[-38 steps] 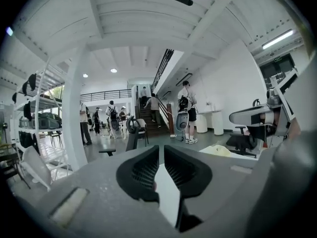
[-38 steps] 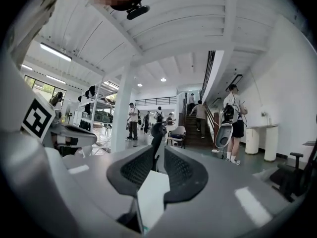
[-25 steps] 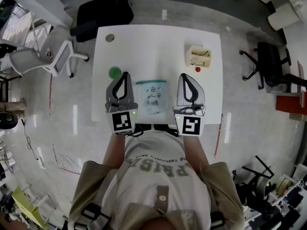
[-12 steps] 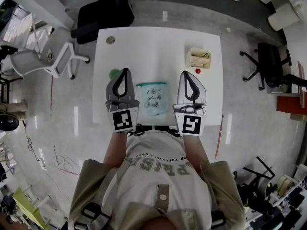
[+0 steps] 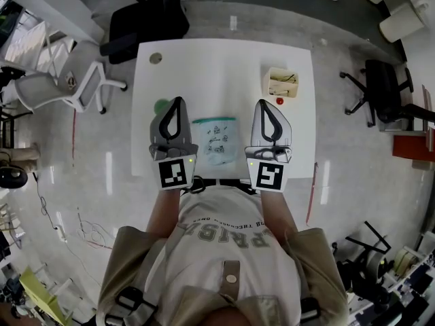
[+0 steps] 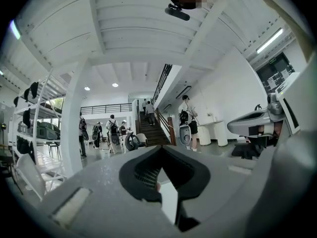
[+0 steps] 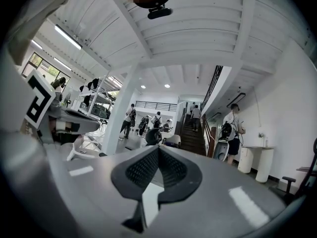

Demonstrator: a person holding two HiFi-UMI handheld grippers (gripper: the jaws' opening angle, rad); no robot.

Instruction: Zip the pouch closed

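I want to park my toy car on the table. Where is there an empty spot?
The biggest bare patch is the far middle of the table, between the round disc and the tan box, beyond the pouch. Nearer it is crowded: the pouch sits between the left claw and right claw, a green thing beside the left one.

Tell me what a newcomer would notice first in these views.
The left tongs and right tongs, both shut and empty, hang either side of a pale blue pouch on the near part of the white table. A small box stands farther back on the right, and a green disc shows just left of the left tongs.
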